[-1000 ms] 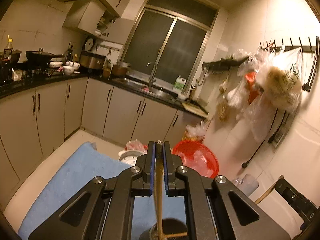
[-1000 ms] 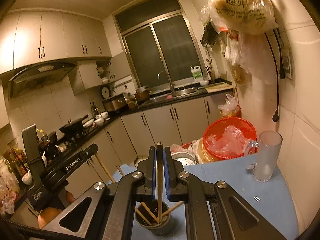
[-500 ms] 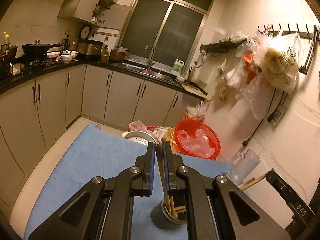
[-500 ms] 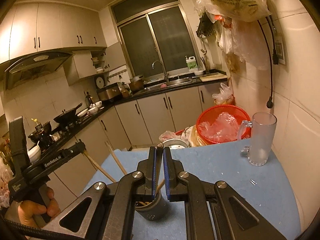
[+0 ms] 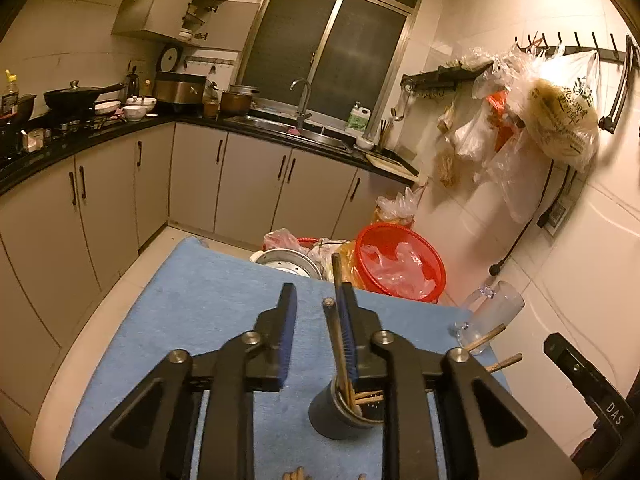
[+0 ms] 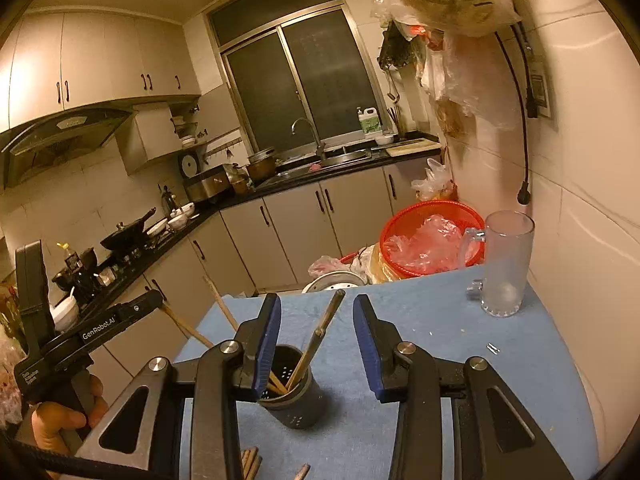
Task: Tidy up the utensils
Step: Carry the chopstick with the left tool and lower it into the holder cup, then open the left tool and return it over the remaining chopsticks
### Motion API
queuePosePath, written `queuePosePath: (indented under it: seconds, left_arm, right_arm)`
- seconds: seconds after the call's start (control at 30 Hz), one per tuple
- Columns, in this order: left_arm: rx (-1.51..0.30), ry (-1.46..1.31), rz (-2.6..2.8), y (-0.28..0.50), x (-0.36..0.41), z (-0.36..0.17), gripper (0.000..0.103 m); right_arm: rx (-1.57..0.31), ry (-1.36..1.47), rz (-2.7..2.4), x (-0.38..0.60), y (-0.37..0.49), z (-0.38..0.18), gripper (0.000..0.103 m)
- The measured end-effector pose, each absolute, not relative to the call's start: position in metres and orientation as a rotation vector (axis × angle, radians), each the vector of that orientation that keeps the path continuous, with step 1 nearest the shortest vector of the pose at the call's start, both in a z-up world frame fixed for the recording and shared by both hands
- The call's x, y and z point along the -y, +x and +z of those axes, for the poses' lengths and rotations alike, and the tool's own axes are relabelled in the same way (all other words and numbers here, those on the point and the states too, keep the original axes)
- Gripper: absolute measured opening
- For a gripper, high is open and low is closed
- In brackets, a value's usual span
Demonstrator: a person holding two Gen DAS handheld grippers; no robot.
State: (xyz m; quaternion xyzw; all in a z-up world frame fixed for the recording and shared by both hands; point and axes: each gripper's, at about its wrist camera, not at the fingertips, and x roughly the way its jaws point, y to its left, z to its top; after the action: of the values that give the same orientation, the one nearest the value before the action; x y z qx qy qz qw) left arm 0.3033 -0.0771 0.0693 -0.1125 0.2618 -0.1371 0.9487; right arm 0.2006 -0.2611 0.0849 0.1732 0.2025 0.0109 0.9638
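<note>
A dark perforated utensil cup [image 6: 294, 394] stands on the blue cloth [image 6: 440, 360] with several wooden chopsticks [image 6: 320, 332] leaning in it. It also shows in the left wrist view [image 5: 340, 412], with chopsticks [image 5: 338, 344] resting against my right-hand finger. My left gripper [image 5: 316, 320] is open above the cup and holds nothing. My right gripper [image 6: 316, 328] is open over the cup and empty. More loose chopsticks [image 6: 250, 462] lie on the cloth near the front edge.
A frosted glass mug [image 6: 504, 264] stands at the cloth's far right by the wall. A red basket [image 6: 428, 236] with plastic bags and a metal steamer [image 6: 332, 282] sit beyond the table's far edge. Kitchen counters run behind.
Both grippers were shut on chopsticks above the cup. Both have now opened and the chopsticks stand in the cup. Both views have drawn back slightly.
</note>
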Motion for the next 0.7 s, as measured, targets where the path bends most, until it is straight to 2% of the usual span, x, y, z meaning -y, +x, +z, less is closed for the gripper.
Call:
queuePosePath:
  seconds: [0.07, 0.1, 0.13, 0.17, 0.2, 0.23, 0.33, 0.43, 0.7]
  left_arm:
    - [-0.53, -0.227, -0.283, 0.296, 0.072, 0.072, 0.023]
    - [-0.53, -0.223, -0.285, 0.291, 0.069, 0.073, 0.03]
    - [-0.53, -0.22, -0.284, 0.285, 0.066, 0.073, 0.044]
    - [-0.528, -0.215, -0.28, 0.279, 0.062, 0.072, 0.053]
    - [-0.526, -0.208, -0.275, 0.274, 0.059, 0.071, 0.068]
    - [-0.524, -0.186, -0.265, 0.264, 0.054, 0.066, 0.075]
    - [-0.593, -0.106, -0.255, 0.25, 0.046, 0.044, 0.077]
    - [-0.724, -0.063, -0.29, 0.242, 0.041, 0.011, 0.077]
    - [-0.914, -0.031, -0.323, 0.222, 0.044, -0.05, 0.077]
  right_arm:
    - [-0.41, 0.352, 0.027, 0.262, 0.192, 0.085, 0.04]
    - [-0.412, 0.35, 0.03, 0.261, 0.187, 0.085, 0.04]
    - [-0.417, 0.347, 0.033, 0.262, 0.181, 0.084, 0.041]
    - [-0.424, 0.346, 0.034, 0.262, 0.178, 0.083, 0.041]
    - [-0.435, 0.35, 0.037, 0.264, 0.172, 0.081, 0.043]
    - [-0.449, 0.359, 0.044, 0.265, 0.166, 0.076, 0.047]
    - [-0.507, 0.367, 0.052, 0.268, 0.152, 0.058, 0.053]
    - [-0.607, 0.388, 0.07, 0.269, 0.144, 0.024, 0.053]
    - [-0.813, 0.432, 0.128, 0.264, 0.137, -0.044, 0.053]
